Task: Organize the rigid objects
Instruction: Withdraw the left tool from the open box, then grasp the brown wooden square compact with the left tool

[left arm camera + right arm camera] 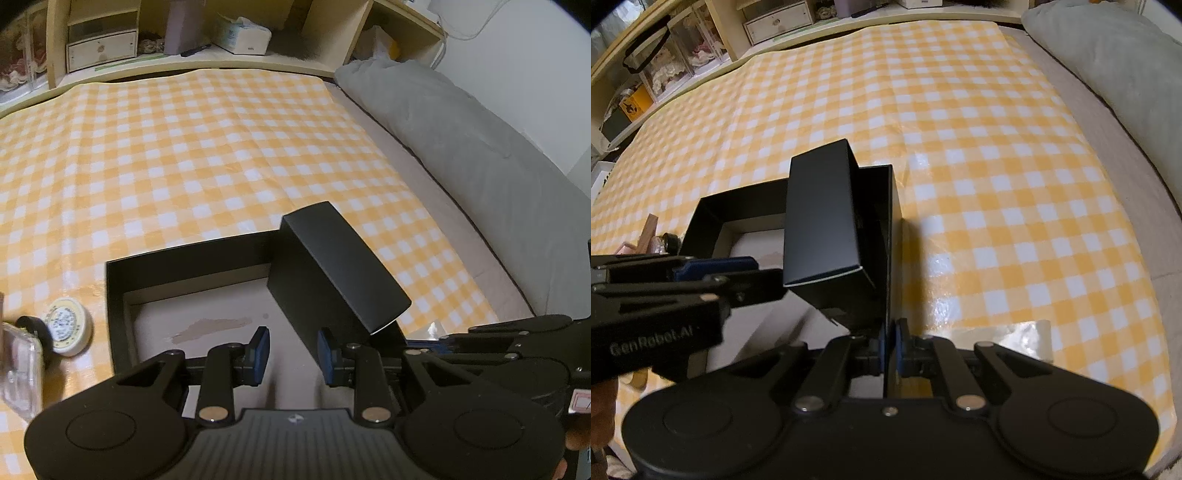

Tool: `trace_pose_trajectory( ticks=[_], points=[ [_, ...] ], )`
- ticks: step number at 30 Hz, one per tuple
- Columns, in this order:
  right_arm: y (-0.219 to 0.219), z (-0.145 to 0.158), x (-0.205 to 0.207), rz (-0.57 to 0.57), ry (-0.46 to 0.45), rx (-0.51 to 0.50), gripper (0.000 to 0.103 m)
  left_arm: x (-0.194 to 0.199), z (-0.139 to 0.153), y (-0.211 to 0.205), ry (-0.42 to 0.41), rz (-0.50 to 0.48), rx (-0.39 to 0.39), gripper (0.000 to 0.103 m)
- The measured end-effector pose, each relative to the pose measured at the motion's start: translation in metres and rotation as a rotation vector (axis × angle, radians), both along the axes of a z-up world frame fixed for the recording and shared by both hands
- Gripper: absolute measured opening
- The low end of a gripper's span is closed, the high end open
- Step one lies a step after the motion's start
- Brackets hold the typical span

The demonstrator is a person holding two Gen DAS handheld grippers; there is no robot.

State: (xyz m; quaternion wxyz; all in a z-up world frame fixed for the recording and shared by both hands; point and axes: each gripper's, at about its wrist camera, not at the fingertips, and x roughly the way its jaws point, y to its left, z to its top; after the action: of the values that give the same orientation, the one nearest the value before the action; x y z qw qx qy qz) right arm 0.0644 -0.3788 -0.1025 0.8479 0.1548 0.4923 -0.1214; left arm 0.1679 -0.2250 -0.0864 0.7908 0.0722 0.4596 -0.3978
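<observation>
A black open tray-like box (pixel 188 266) lies on the yellow checked cloth, also in the right wrist view (pixel 735 206). A smaller black rectangular box (pixel 336 269) leans tilted against the tray's right wall, seen too in the right wrist view (pixel 820 221). My left gripper (pixel 293 350) is open over the tray's pale floor, just left of the small box. My right gripper (pixel 891 347) is shut on the tray's right wall (pixel 892 236). The left gripper (pixel 701 273) shows at the left of the right wrist view.
A round white tin (pixel 68 325), a small black cap (pixel 35 326) and a clear plastic case (pixel 20 373) lie left of the tray. A grey pillow (pixel 461 133) lies along the right edge. Wooden shelves (pixel 184 37) with boxes stand behind.
</observation>
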Motion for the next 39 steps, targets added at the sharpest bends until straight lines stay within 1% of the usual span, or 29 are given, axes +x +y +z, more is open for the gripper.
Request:
trace_pose_trajectory(
  ticks=[5, 6, 7, 9, 12, 13, 15, 18, 20, 24, 27, 29, 35, 39],
  points=[
    [0.004, 0.002, -0.005, -0.002, 0.002, 0.000, 0.006, -0.006, 0.011, 0.021, -0.010, 0.005, -0.006, 0.033],
    [0.005, 0.002, -0.004, -0.001, 0.005, -0.003, 0.006, -0.008, 0.015, 0.026, -0.018, 0.008, -0.007, 0.040],
    [0.006, 0.002, -0.004, 0.000, 0.008, -0.007, 0.006, -0.009, 0.019, 0.032, -0.025, 0.015, -0.009, 0.045],
    [0.007, 0.001, -0.004, 0.004, 0.013, -0.015, 0.006, -0.013, 0.028, 0.046, -0.040, 0.039, -0.024, 0.069],
    [0.009, 0.001, -0.004, 0.007, 0.018, -0.023, 0.006, -0.016, 0.044, 0.067, -0.068, 0.073, -0.048, 0.086],
    [0.010, 0.001, -0.004, 0.005, 0.021, -0.023, 0.006, -0.016, 0.049, 0.073, -0.079, 0.083, -0.053, 0.088],
    [0.007, 0.001, -0.003, 0.006, 0.028, -0.022, 0.005, -0.016, 0.057, 0.087, -0.097, 0.106, -0.057, 0.098],
    [0.008, 0.000, -0.002, 0.011, 0.037, -0.033, 0.005, -0.015, 0.067, 0.108, -0.132, 0.134, -0.059, 0.102],
    [0.009, 0.000, -0.002, 0.017, 0.040, -0.040, 0.005, -0.011, 0.071, 0.121, -0.149, 0.155, -0.054, 0.103],
    [0.007, -0.003, 0.001, 0.028, 0.048, -0.047, 0.005, 0.001, 0.070, 0.144, -0.147, 0.213, -0.049, 0.103],
    [0.005, -0.004, 0.004, 0.033, 0.050, -0.052, 0.005, 0.017, 0.064, 0.163, -0.106, 0.284, -0.064, 0.103],
    [0.005, -0.004, 0.004, 0.031, 0.049, -0.049, 0.005, 0.029, 0.056, 0.174, -0.066, 0.329, -0.071, 0.103],
    [0.002, -0.004, 0.007, 0.024, 0.048, -0.034, 0.005, 0.067, 0.031, 0.203, 0.017, 0.465, -0.077, 0.103],
    [0.001, -0.004, 0.009, 0.024, 0.048, -0.059, 0.006, 0.094, 0.018, 0.215, 0.069, 0.551, -0.101, 0.103]
  ],
)
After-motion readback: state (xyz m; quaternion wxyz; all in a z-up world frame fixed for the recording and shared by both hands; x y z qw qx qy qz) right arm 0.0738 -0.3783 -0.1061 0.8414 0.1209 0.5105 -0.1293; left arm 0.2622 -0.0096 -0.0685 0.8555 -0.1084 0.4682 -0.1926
